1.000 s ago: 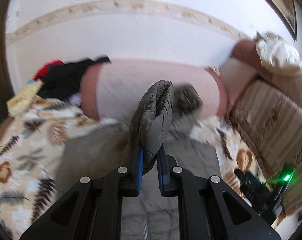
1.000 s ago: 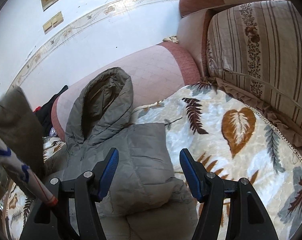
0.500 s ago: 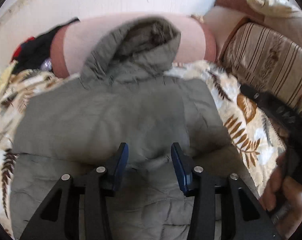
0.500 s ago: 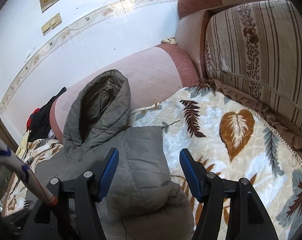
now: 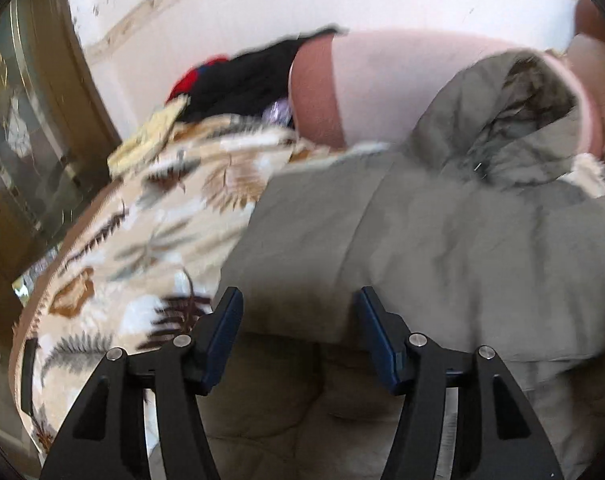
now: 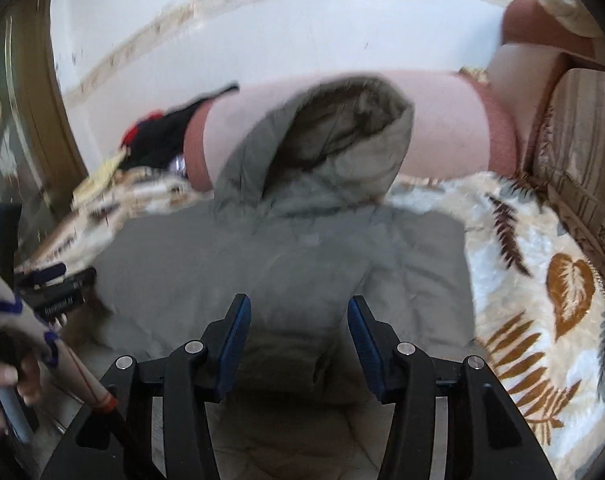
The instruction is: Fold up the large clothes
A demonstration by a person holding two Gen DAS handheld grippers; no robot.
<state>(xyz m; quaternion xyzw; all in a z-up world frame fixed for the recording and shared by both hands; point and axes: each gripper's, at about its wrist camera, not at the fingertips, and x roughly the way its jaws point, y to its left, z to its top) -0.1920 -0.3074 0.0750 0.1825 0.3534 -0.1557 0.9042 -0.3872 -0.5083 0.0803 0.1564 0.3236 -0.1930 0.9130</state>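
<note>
A grey-green padded hooded jacket (image 5: 442, 240) lies flat on a leaf-print blanket (image 5: 150, 240), sleeves folded in over the body, hood (image 5: 510, 120) propped against the pink sofa arm. It also fills the middle of the right wrist view (image 6: 302, 248), with its hood (image 6: 334, 136) at the far end. My left gripper (image 5: 298, 320) is open and empty over the jacket's left side. My right gripper (image 6: 298, 328) is open and empty over the jacket's middle. The left gripper also shows at the left edge of the right wrist view (image 6: 54, 284).
The pink sofa arm (image 6: 454, 128) runs behind the hood. A pile of black and red clothes (image 5: 246, 80) sits at the far left. A striped back cushion (image 6: 582, 152) stands on the right. A wooden cabinet (image 5: 22, 140) stands on the left.
My left gripper let go of the jacket sleeve, opened, and has swung left over the jacket's left side. My right gripper has moved left to the jacket's middle, staying open.
</note>
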